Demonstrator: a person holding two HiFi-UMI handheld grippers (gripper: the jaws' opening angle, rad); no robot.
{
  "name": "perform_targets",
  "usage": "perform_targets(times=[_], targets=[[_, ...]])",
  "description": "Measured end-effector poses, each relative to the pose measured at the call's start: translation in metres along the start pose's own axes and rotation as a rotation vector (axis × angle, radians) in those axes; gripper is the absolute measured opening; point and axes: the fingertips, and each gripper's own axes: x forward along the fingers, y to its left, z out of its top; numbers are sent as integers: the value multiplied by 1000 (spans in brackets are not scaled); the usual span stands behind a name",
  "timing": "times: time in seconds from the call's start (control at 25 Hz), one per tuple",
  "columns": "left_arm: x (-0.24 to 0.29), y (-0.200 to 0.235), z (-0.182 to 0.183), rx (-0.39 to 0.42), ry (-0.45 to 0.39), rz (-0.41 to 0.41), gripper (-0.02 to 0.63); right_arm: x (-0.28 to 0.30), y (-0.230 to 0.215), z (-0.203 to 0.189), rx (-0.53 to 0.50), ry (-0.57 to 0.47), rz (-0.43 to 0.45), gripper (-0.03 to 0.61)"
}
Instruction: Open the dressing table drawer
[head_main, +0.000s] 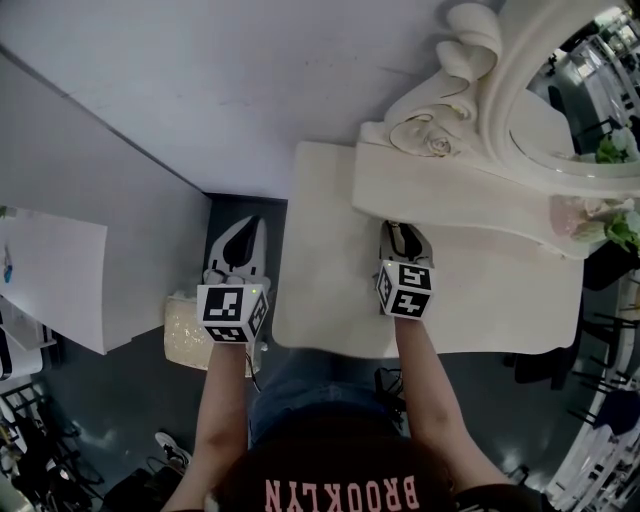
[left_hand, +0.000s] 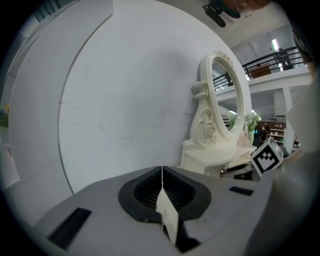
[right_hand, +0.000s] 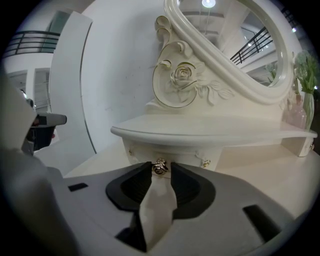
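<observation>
Right gripper (right_hand: 160, 171): jaws part open, small metal knob (right_hand: 160, 166) between the tips, contact unclear. The knob is on the drawer (right_hand: 172, 154), under the shelf at the far side of the dressing table (right_hand: 210, 131). Left gripper (left_hand: 161, 175): jaws closed together, empty, left of the tabletop.

We count 2 grippers, the left gripper (head_main: 247, 228) and the right gripper (head_main: 404, 232), each with 1 marker cube: the left cube (head_main: 232, 312) and the right cube (head_main: 405, 288). We count 2 forearms, 1 dressing table (head_main: 320, 300), 1 oval mirror (right_hand: 235, 45), 1 carved rose (right_hand: 183, 75) and 1 vase (right_hand: 299, 114). We make out 3 small metal knobs: the middle knob (right_hand: 160, 167), the right knob (right_hand: 205, 163) and the left knob (right_hand: 131, 151).
</observation>
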Motion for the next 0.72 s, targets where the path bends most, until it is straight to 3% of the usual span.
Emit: perform_targets(times=[0.16, 0.72], targets=[[3, -2, 5, 5, -6, -4, 6, 0, 3, -1, 6, 22, 5, 83], [-11, -5, -1, -1, 9, -5, 6, -5, 4, -4, -9, 43, -2, 80]])
